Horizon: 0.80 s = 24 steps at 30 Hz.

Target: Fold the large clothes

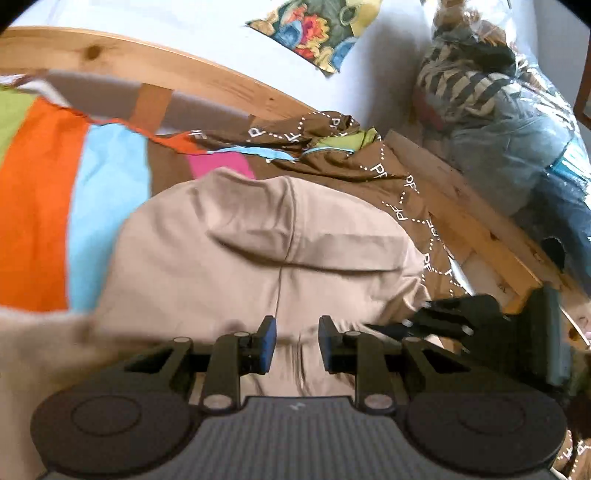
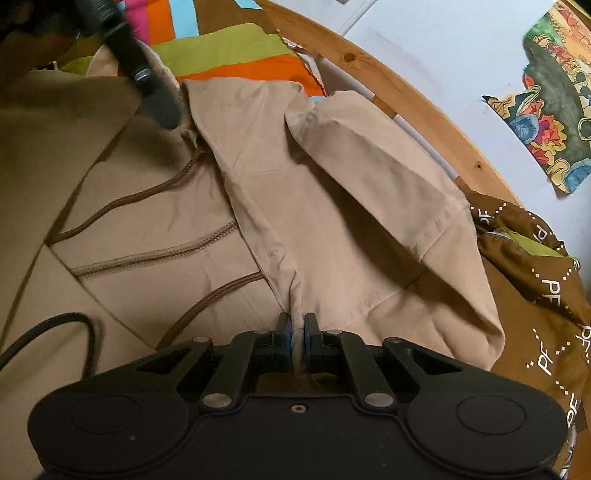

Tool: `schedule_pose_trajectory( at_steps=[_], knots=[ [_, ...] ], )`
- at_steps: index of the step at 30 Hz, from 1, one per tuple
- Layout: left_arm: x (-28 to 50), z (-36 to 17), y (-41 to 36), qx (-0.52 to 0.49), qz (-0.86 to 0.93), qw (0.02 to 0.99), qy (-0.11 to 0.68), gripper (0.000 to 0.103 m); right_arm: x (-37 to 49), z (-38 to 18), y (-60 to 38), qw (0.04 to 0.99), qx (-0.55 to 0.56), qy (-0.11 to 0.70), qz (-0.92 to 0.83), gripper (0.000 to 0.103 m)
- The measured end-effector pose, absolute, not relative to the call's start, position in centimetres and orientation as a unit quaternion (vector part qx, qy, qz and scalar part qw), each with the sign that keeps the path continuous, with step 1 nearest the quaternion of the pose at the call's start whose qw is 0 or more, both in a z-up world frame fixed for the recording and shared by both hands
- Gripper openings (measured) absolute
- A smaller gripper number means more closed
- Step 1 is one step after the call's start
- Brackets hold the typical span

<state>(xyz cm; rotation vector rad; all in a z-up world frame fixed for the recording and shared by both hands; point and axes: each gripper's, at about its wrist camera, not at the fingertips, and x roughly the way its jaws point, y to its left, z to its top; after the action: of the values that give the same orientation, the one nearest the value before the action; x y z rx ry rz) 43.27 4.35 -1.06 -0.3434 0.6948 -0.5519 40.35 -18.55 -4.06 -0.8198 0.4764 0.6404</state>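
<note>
- Tan jacket (image 2: 332,229) lying spread on the bed, over a striped cover (image 1: 40,206), zips and front placket facing up.
- One sleeve (image 2: 388,184) laid across the body; hood end toward the wooden bed frame (image 2: 406,122).
- Right tongs (image 2: 297,332) nearly shut, pinching a ridge of jacket cloth at the placket; puckers running up from the pads.
- Left tongs (image 1: 297,343) narrowly apart over the jacket; blurred cloth in the gap, cannot tell whether the pads press on it.
- In the right view, the left tongs seen as a dark shape at the far upper corner of the jacket.
- In the left view, the right tongs low at the jacket's right edge.
- Judged early in the fold: perhaps one sleeve brought in, body not yet doubled over, no compact stack formed.
- Left to do, by the look of it: remaining side and sleeve in, then hem toward hood, then smoothing.
- Brown printed duvet (image 2: 546,280) bunched just beside the jacket; bagged clothes (image 1: 498,122) beyond the frame; patterned cloth (image 1: 321,29) against the wall.
</note>
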Motion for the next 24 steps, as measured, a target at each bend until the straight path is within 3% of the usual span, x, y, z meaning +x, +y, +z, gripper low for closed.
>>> schedule_pose_trajectory(
  at_steps=[1,3,5,7,14,16,18,20,21,22,23,24],
  knots=[
    [44.2,-1.3,4.0,-0.173,-0.268,0.886,0.337,0.026,40.3,-3.9,-18.5,0.843,-0.383,0.226,0.304,0.009],
    [45.3,-1.9,3.9,-0.208,-0.280,0.871,0.347,0.026,39.9,-3.2,-18.7,0.846,-0.364,0.230,0.315,0.030],
    [46.5,-2.8,3.1,-0.201,-0.281,0.864,0.366,0.026,39.0,-2.2,-19.1,0.849,-0.347,0.233,0.324,0.042],
    [46.7,-3.9,2.4,-0.169,-0.275,0.867,0.380,0.026,38.1,-0.7,-20.0,0.854,-0.327,0.230,0.333,0.042],
    [46.8,-5.0,2.1,-0.150,-0.277,0.864,0.392,0.022,38.7,4.4,-20.6,0.896,-0.307,0.169,0.274,0.061],
    [46.6,-4.7,2.0,-0.148,-0.277,0.866,0.389,0.022,40.7,4.8,-19.6,0.902,-0.307,0.167,0.254,0.068],
    [46.1,-4.3,2.3,-0.158,-0.286,0.868,0.374,0.023,42.7,4.4,-18.3,0.893,-0.311,0.186,0.266,0.083],
    [45.7,-3.9,2.4,-0.161,-0.309,0.866,0.360,0.023,44.5,3.8,-16.7,0.878,-0.325,0.209,0.281,0.081],
    [45.6,-3.8,2.2,-0.154,-0.317,0.866,0.356,0.023,44.9,3.7,-16.2,0.873,-0.328,0.215,0.291,0.075],
    [45.7,-3.8,1.9,-0.146,-0.323,0.864,0.357,0.023,45.3,3.7,-15.8,0.870,-0.331,0.218,0.292,0.067],
    [46.0,-3.8,1.6,-0.142,-0.328,0.862,0.361,0.023,45.6,3.8,-15.6,0.872,-0.331,0.217,0.289,0.044],
    [46.3,-3.9,1.3,-0.141,-0.332,0.858,0.366,0.023,46.0,4.0,-15.5,0.874,-0.326,0.221,0.286,0.034]
  ],
)
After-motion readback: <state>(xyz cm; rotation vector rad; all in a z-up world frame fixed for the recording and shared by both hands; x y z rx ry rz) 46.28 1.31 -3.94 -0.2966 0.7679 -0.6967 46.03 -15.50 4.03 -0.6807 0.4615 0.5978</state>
